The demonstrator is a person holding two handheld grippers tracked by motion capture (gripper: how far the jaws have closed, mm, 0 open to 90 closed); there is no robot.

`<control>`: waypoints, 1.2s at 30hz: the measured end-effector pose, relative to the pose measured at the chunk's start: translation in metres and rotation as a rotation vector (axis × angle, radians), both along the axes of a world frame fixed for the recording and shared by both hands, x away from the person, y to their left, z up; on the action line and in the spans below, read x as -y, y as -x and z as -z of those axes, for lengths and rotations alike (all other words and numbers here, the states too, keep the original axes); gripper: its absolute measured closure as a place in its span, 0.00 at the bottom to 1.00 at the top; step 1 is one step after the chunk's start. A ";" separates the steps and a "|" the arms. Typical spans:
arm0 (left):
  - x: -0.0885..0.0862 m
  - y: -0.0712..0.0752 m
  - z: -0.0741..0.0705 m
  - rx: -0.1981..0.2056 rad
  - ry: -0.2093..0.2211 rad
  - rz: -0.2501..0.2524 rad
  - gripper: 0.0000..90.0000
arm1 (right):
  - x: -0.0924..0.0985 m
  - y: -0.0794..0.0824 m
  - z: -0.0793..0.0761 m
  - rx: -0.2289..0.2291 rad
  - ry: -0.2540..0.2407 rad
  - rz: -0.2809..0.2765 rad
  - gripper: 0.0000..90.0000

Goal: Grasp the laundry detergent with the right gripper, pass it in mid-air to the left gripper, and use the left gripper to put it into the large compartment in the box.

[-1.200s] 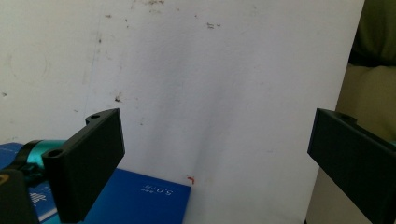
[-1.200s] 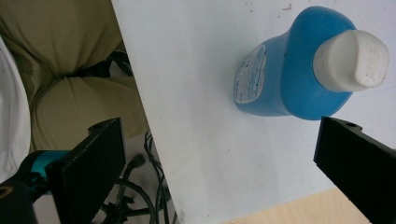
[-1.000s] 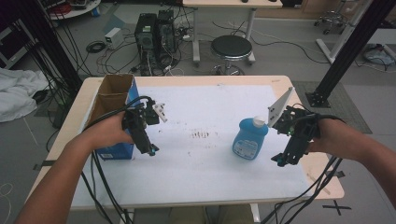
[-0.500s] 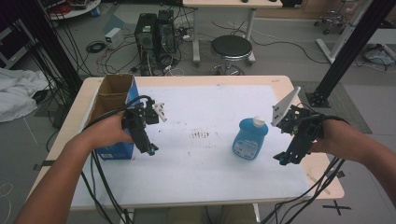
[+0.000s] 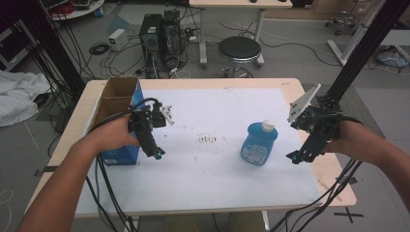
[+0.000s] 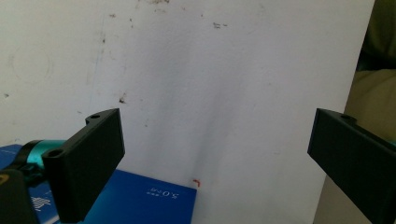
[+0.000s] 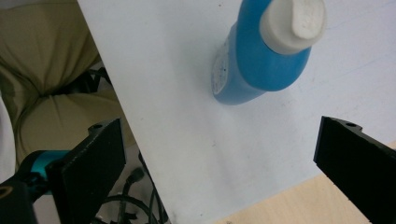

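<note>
Blue bottle [image 5: 259, 142] standing free, 2 grippers, left gripper [image 5: 155, 153], right gripper [image 5: 293, 158], jaws wide, empty

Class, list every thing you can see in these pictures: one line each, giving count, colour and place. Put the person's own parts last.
Bottle: one, blue with a white cap, upright on the white sheet, right of centre.
Box: one, blue sides with brown open flaps, at the table's left edge.
Sheet: one, white with small dark smudges, covering most of the table.
Table: one, light wood, centre of the high view.
Stool: one, black round seat, on the floor beyond the table.
Computer towers: two, black, on the floor beyond the table.
Cloth: one, white, on the floor at far left.
Left gripper: one, black, jaws apart, beside the box.
Right gripper: one, black, jaws apart, right of the bottle.
</note>
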State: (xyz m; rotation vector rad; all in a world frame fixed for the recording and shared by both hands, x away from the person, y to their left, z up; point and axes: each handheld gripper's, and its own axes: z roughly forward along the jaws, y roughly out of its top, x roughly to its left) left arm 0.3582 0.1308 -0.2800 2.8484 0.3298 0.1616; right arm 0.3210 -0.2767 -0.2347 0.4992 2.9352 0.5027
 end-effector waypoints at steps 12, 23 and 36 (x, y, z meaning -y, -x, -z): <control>0.004 -0.003 0.004 0.000 -0.006 0.000 0.04 | 0.022 -0.015 0.020 -0.009 -0.145 0.094 0.02; 0.007 -0.004 0.005 -0.005 -0.013 0.002 0.04 | 0.040 -0.017 0.045 0.015 -0.288 0.145 0.02; 0.008 -0.005 0.008 -0.010 -0.016 -0.001 0.04 | 0.048 -0.014 0.071 0.040 -0.368 0.157 0.02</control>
